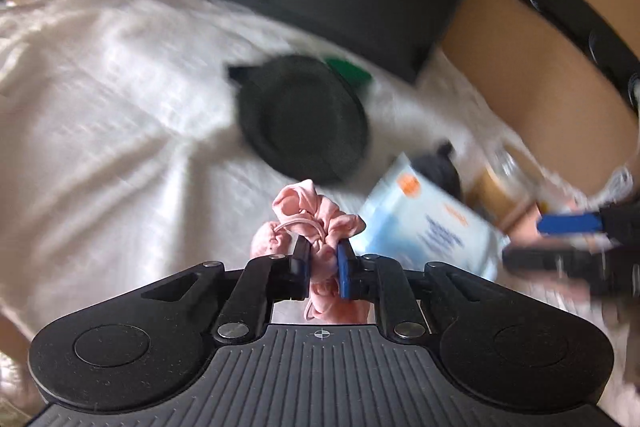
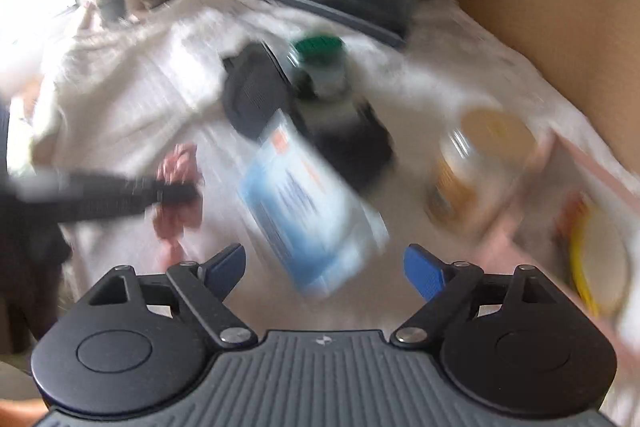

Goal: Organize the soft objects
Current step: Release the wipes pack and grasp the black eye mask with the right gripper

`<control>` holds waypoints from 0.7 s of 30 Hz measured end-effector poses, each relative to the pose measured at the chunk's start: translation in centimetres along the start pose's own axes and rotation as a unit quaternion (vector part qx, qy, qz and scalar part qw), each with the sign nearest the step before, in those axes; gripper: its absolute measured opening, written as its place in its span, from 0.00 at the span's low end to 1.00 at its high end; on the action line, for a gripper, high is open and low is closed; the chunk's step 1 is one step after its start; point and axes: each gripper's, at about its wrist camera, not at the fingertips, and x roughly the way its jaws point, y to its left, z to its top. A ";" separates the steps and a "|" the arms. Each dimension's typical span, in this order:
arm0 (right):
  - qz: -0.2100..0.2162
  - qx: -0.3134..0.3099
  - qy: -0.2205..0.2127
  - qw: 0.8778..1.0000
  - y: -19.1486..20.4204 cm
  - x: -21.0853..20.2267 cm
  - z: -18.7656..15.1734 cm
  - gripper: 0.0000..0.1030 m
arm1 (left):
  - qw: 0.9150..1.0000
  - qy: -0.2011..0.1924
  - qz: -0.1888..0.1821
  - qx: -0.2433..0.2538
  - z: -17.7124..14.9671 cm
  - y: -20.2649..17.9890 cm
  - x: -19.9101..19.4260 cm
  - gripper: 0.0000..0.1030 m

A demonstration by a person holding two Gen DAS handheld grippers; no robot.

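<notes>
Pink fabric: a scrunched pink scrunchie (image 1: 308, 227) sits pinched between the pads of the left gripper (image 1: 323, 259), a loop of it sticking out ahead of the fingertips and the rest bunched behind them.
Left gripper state: clamped on the pink scrunchie, pads nearly together.
Right gripper state: right gripper (image 2: 324, 267) has its jaws wide apart, nothing between the pads; it hovers over the blue-and-white soft pack (image 2: 312, 211).
Soft pack position: in the right wrist view it lies at 12 o'clock from the right gripper, tilted, one end toward the black round pad (image 1: 302, 119).
Other things: green-lidded jar (image 2: 320, 67) at 12 o'clock beyond the pack; yellow-lidded jar (image 2: 476, 163) at 2 o'clock; all on a white cloth (image 1: 120, 107) covering the surface.
Step in hand (judged): lifting the scrunchie away while the right side readies for the pack.
Risk, slip: only a fold of fabric is pinched, so a quick swing could pull it free.
Risk, collision: both grippers work close together; crossing paths could knock the pack or a jar.
Risk, blur: both views are smeared, so exact clearances cannot be told.
</notes>
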 end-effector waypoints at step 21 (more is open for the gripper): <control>0.014 -0.181 -0.032 0.983 11.1 10.8 4.9 0.40 | 0.992 -0.035 0.061 -0.105 -0.5 9.7 -5.6 0.15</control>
